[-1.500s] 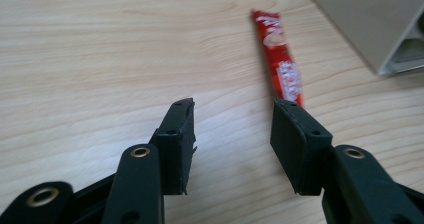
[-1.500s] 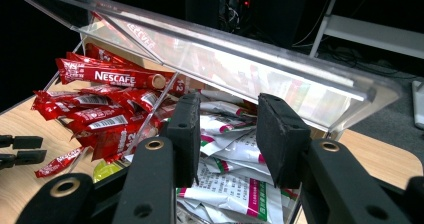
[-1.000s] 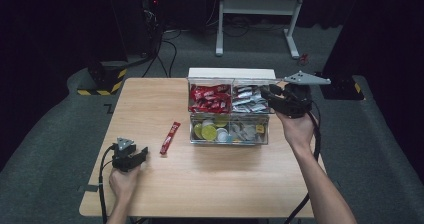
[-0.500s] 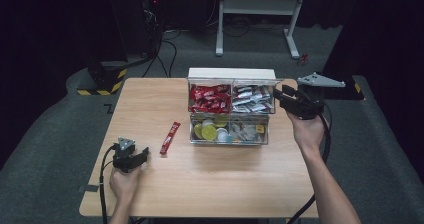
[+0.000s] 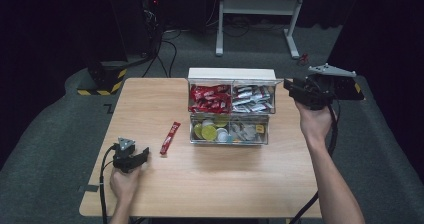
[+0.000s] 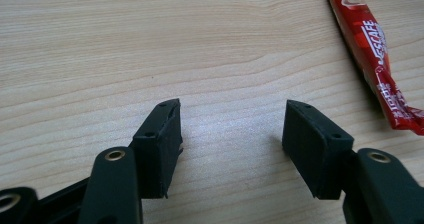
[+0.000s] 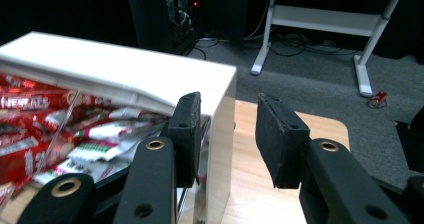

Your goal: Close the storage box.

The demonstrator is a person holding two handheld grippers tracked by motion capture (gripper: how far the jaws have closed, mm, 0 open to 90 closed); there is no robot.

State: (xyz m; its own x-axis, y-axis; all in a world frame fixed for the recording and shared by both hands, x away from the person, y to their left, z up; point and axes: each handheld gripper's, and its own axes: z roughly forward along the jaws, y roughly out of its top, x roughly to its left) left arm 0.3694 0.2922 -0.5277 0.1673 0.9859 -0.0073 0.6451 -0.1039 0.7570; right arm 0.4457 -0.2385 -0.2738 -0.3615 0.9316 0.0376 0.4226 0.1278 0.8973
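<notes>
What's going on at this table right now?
A person works at a wooden table with a gripper in each hand. The left gripper rests low on the tabletop, its jaws just opened with nothing between them; a red sachet lies loose just beside it. The right gripper hangs in the air at the right end of the clear organizer box, jaws apart and empty. The box holds red sachets, silver sachets and small pods in separate compartments.
</notes>
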